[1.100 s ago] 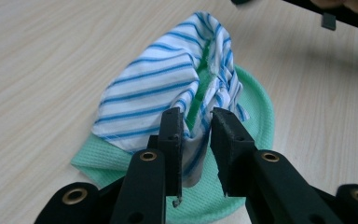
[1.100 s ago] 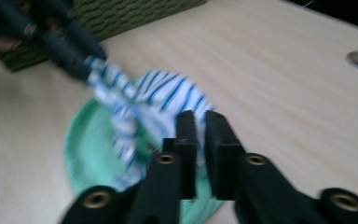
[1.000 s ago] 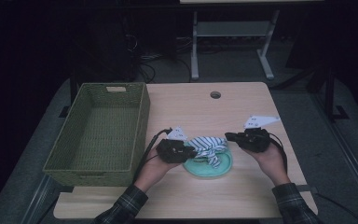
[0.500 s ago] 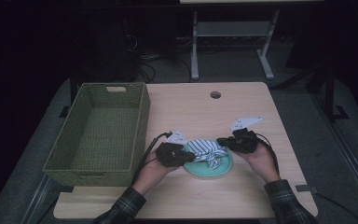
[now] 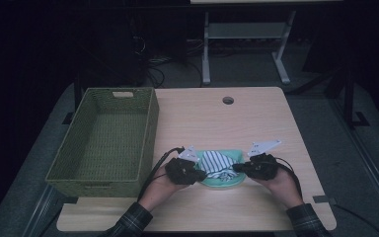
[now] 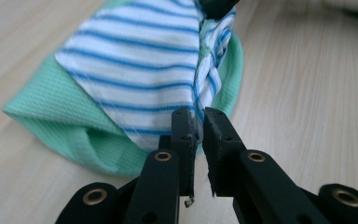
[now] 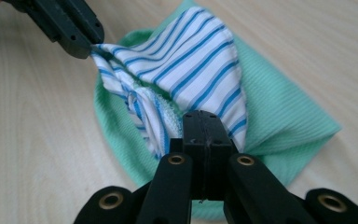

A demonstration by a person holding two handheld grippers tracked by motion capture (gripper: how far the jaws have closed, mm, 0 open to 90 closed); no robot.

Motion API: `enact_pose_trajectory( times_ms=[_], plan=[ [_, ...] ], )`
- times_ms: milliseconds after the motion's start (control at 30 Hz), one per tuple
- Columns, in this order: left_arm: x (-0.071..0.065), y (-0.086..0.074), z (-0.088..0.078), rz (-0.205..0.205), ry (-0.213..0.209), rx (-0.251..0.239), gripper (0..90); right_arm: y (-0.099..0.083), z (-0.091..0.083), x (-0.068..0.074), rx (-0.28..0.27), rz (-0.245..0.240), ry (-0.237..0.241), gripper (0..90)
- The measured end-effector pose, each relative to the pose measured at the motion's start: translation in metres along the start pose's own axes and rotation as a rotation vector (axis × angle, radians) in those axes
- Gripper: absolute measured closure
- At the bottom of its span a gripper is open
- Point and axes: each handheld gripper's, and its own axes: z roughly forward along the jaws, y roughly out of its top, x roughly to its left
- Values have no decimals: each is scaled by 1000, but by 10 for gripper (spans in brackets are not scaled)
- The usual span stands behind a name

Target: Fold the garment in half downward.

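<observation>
The left tool (image 6: 197,122), black and two-jawed, has just been closing and now pinches a bunched edge of the white cloth with blue stripes (image 6: 144,70), the fabric caught in the thin gap between its jaws. Opposite it, the right tool (image 7: 203,122) has its jaws pressed fully together on the other gathered end of the same striped cloth (image 7: 191,60); in the right gripper view the left tool (image 7: 81,42) shows at the far corner, gripping its end. Seen from above, the left tool (image 5: 201,174) and the right tool (image 5: 237,168) face each other with the striped cloth (image 5: 216,162) stretched between them. That cloth lies on a mint-green ribbed cloth (image 5: 222,181), folded into a rounded shape, near the front edge of the pale wooden table (image 5: 202,113). A hand (image 5: 162,185) and a hand (image 5: 282,183) in plaid sleeves hold the tools. Left of them, on the table, stands a green woven rectangular basket (image 5: 148,128).
</observation>
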Motion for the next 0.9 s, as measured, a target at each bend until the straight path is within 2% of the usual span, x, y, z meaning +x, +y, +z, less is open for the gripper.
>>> enact_pose_trajectory(
  times_ms=[33, 200, 467, 567, 633, 667, 700, 767, 900],
  plan=[
    [-2, -2, 2, -13, -3, 2, 821, -2, 0, 2, 8, 1, -1, 898],
    [-6, -5, 8, 2, -16, 47, 821, -13, 4, 8, 40, -5, 8, 898],
    [-11, -6, 6, -3, -16, 55, 817, -22, 4, 16, 69, 2, 21, 898],
    [-12, -5, 0, -10, -5, 32, 813, -20, -1, 17, 48, -16, 11, 895],
    [-12, -2, -6, -21, 6, 5, 814, -16, -8, 18, 16, -11, 10, 892],
    [-11, 0, -8, -13, 11, 3, 814, -12, -12, 18, -2, -8, 8, 893],
    [-11, 3, -10, -24, 16, -12, 817, -10, -14, 17, -13, -10, 6, 893],
    [-8, 9, -12, -18, 29, -16, 828, -4, -18, 13, -35, -8, -3, 896],
    [0, 22, -15, -31, 74, -50, 853, 6, -20, 3, -66, -9, -23, 898]
  ],
)
